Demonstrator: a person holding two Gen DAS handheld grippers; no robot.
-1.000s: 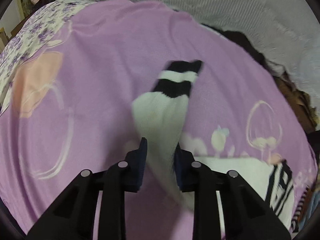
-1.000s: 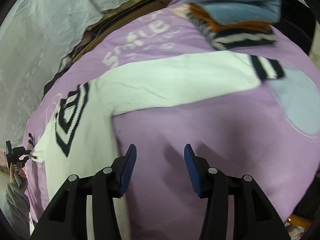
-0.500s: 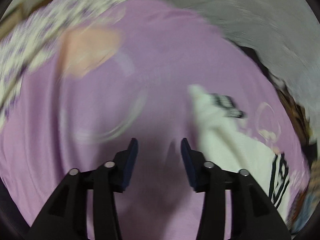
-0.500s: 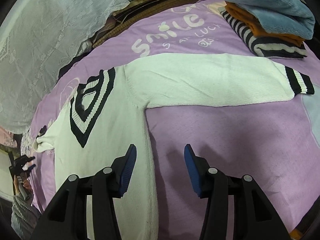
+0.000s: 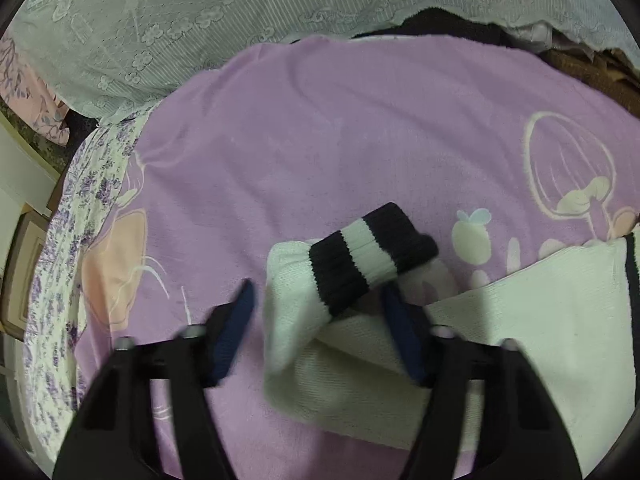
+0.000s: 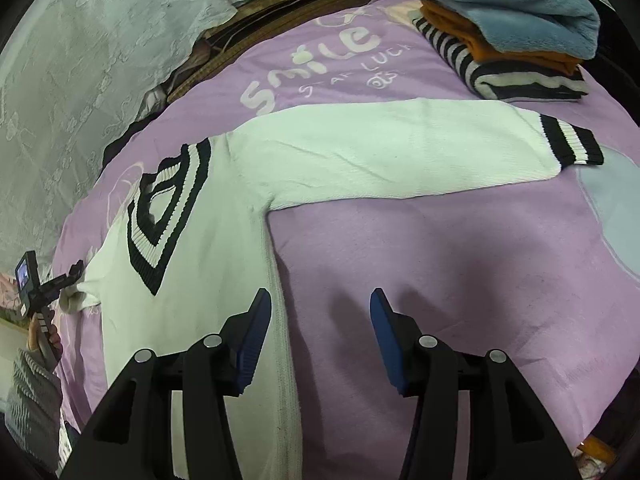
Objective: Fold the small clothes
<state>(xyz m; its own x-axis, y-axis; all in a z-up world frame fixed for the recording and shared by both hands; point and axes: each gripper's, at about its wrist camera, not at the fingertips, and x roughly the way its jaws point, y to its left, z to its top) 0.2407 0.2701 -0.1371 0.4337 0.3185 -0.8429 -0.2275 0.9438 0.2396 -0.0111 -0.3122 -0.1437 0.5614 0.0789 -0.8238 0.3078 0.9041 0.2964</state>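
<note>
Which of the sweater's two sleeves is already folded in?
The sleeve between the left hand-held gripper's closing jaws: its striped cuff is doubled back. The other sleeve lies stretched flat toward the folded stack.

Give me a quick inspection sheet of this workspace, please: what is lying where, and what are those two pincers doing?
Surface: purple blanket with cartoon prints and "Smile" lettering, spread flat.
Job's things: white sweater with black-and-white trim lies face up; its far sleeve is stretched out straight; the near sleeve is bunched, its striped cuff doubled over.
Clutter: folded clothes pile, blue on top, at the blanket's far corner.
Grippers: left gripper straddles the bunched sleeve, jaws closing, pads not yet pressing; right gripper open, nothing between its pads.
Cables: nothing seen.
Surroundings: pale lace cloth beyond the blanket; floral sheet beside it.
</note>
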